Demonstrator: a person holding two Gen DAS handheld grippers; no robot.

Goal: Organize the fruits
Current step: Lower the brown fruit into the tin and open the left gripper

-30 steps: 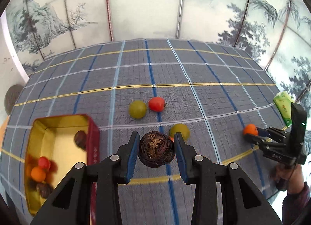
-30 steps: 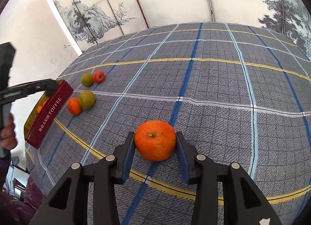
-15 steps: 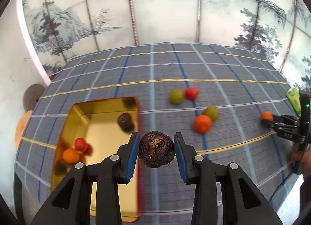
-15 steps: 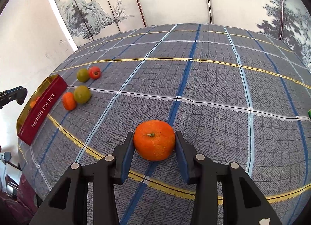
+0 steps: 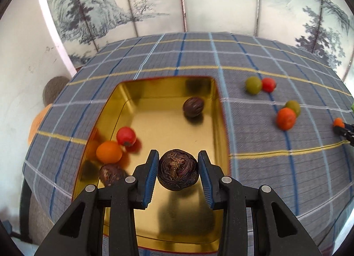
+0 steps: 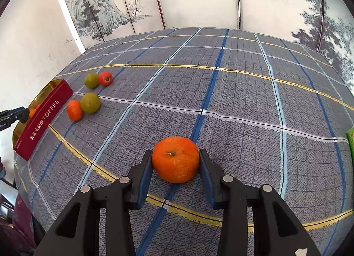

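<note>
Hiding 1 dark fruit (image 5: 110, 174), fingers (image 5: 151, 175) overlap the tin (image 5: 221, 123).

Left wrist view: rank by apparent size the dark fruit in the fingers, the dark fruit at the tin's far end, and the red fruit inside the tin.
1. Dark fruit in the fingers, largest, though nearness to the camera inflates it.
2. Dark fruit at the tin's far end and the red fruit in the tin look alike; not ranking them.

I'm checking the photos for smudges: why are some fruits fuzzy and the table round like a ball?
Left wrist view: the tin and loose fruits are smeared by motion blur, while the dark fruit in the tongs stays sharp. Right wrist view: mostly crisp. Both: the fisheye lens bends the checked cloth.
</note>
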